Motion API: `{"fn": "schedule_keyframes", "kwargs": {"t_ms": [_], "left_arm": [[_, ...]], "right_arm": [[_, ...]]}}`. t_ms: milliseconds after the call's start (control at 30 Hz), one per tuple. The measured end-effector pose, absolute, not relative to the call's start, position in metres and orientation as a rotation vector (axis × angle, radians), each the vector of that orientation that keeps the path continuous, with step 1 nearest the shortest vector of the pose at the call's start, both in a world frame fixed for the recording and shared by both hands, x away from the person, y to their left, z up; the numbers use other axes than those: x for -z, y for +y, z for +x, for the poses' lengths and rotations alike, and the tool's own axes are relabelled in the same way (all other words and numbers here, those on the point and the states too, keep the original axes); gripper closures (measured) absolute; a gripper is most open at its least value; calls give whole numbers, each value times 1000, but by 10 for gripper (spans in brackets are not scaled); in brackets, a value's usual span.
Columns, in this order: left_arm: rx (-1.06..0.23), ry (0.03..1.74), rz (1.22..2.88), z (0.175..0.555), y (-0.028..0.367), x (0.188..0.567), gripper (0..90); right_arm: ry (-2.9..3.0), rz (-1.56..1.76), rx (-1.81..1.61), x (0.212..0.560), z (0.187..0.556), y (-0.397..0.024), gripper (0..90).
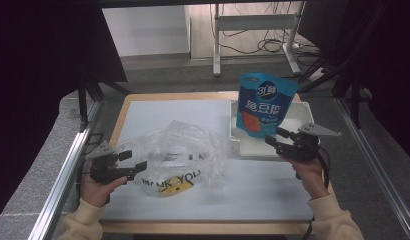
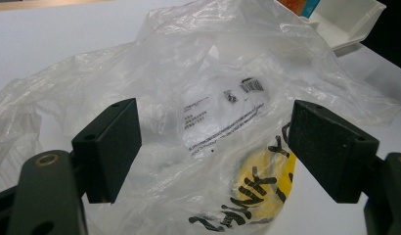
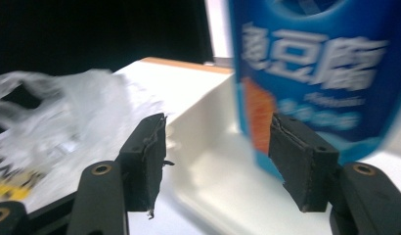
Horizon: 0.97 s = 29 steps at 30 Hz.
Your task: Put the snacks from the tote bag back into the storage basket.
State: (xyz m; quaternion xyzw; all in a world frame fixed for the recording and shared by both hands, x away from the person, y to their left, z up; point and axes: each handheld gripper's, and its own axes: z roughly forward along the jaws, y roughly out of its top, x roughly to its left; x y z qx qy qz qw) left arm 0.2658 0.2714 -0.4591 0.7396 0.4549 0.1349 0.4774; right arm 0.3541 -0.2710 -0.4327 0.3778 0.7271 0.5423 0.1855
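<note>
blue pouch (image 1: 265, 102) upright in white tray (image 1: 304, 111), right gripper (image 1: 275, 137) jaws open near it, left gripper (image 1: 133, 161) jaws open at "thank you" bag (image 1: 185, 155)

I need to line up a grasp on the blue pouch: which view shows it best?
The high view: the whole blue pouch stands upright in the white tray. The right gripper view shows its blurred lower part close up; the left gripper view catches just a corner.
</note>
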Motion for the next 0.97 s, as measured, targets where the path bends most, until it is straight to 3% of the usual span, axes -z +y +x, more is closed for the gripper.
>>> {"fn": "schedule_keyframes", "kwargs": {"t_ms": [433, 967], "left_arm": [[-331, 1100, 1816, 264, 270, 459, 202], [-330, 1092, 1829, 264, 264, 460, 203]], "right_arm": [[2211, 951, -1542, 463, 332, -230, 387], [2169, 937, -1608, 465, 322, -236, 387]]}}
